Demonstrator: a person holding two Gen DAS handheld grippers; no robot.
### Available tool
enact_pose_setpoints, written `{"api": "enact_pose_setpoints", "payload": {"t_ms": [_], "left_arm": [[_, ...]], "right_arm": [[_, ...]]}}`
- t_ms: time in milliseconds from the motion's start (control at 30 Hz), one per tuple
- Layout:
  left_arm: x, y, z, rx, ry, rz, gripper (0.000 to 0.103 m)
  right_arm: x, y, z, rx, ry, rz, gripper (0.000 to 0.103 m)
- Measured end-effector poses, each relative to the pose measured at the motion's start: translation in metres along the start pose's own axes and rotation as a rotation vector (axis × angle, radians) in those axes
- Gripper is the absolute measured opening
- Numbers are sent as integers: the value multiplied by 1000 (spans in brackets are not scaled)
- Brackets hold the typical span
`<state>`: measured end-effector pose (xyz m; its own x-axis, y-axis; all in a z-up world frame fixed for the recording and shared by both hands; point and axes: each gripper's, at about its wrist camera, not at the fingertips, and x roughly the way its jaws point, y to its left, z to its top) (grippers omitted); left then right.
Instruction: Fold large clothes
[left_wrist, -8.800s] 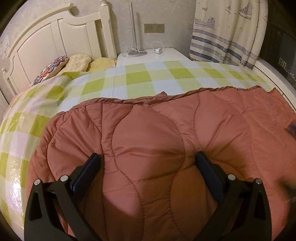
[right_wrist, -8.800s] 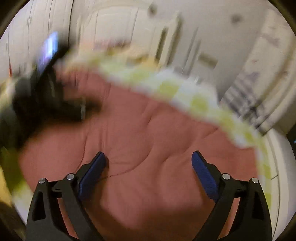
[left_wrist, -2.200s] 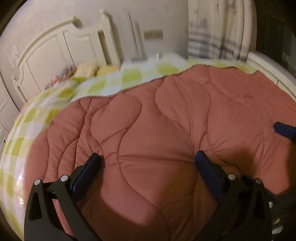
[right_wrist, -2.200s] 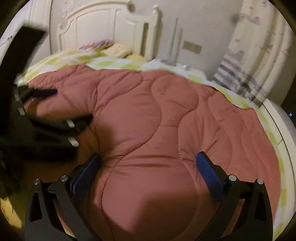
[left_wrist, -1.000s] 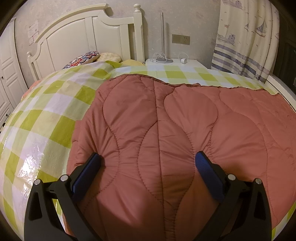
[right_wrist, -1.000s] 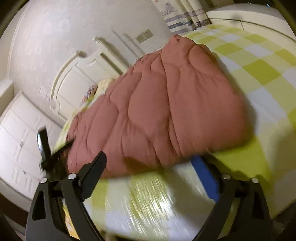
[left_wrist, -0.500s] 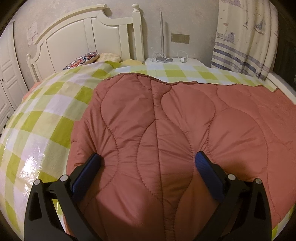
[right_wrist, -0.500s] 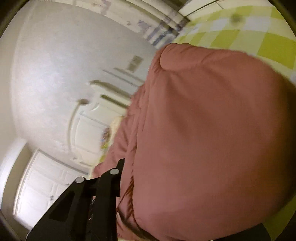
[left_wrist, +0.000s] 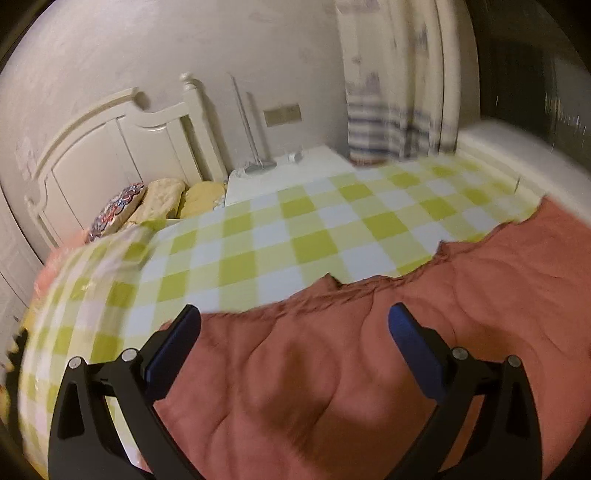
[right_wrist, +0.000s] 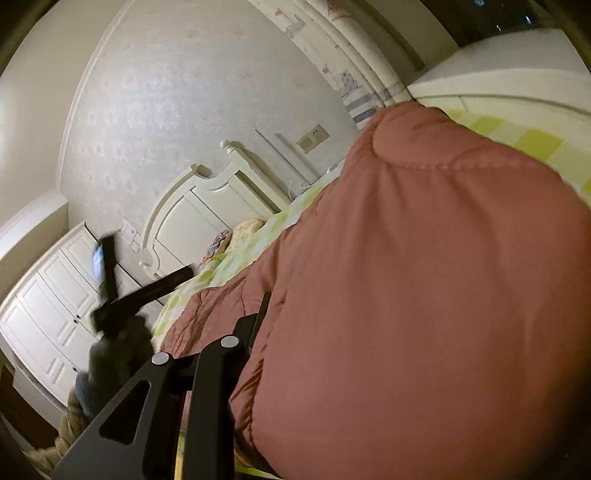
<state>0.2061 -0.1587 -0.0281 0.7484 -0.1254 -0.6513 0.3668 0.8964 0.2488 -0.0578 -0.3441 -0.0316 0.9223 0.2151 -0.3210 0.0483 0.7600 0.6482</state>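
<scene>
A large rust-red quilted garment (left_wrist: 332, 369) lies on the green-and-white checked bed cover (left_wrist: 280, 229). In the left wrist view my left gripper (left_wrist: 293, 332) is open and empty above the garment's near part, close to its ragged far edge. In the right wrist view the garment (right_wrist: 424, 277) bulges up and fills most of the frame. One black finger (right_wrist: 255, 325) of my right gripper presses against its thick folded edge; the other finger is hidden behind the fabric. My left gripper also shows in the right wrist view (right_wrist: 129, 291), raised at the far left.
A white headboard (left_wrist: 122, 147) with pillows (left_wrist: 162, 199) stands at the bed's far left. A white nightstand (left_wrist: 291, 171) with a lamp and a striped curtain (left_wrist: 391, 122) are at the back. White wardrobe doors (right_wrist: 48, 314) are on the left.
My left gripper has swung back and left, so the garment's far edge and much bare checked cover now show. My right gripper stays against the bulging fold, now a little further back.
</scene>
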Motion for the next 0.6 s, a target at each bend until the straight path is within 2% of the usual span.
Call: {"api": "enact_pose_setpoints", "payload": {"t_ms": [33, 100, 167, 233, 300, 367, 433, 467, 600], "left_arm": [[16, -13, 2, 22, 33, 17, 101], [67, -44, -10, 111, 131, 125, 101], [85, -45, -11, 79, 171, 109, 101], [83, -47, -10, 118, 180, 103, 101], [76, -40, -13, 121, 156, 102, 101], [58, -29, -16, 72, 116, 104, 101], [26, -22, -26, 55, 37, 83, 101], [6, -19, -37, 60, -9, 92, 101], [-38, -22, -80, 86, -80, 70, 101]], "right_arm": [[-1, 2, 1, -16, -1, -6, 36], [-4, 7, -2, -57, -1, -15, 36], [2, 13, -6, -108, 9, -37, 36], [3, 19, -4, -150, 3, -64, 36], [5, 20, 0, -150, 2, -61, 36], [4, 22, -5, -166, 2, -77, 36], [5, 28, -4, -202, -3, -100, 36], [5, 32, -3, -215, -6, -108, 36], [10, 52, -1, -277, -22, -147, 36]]}}
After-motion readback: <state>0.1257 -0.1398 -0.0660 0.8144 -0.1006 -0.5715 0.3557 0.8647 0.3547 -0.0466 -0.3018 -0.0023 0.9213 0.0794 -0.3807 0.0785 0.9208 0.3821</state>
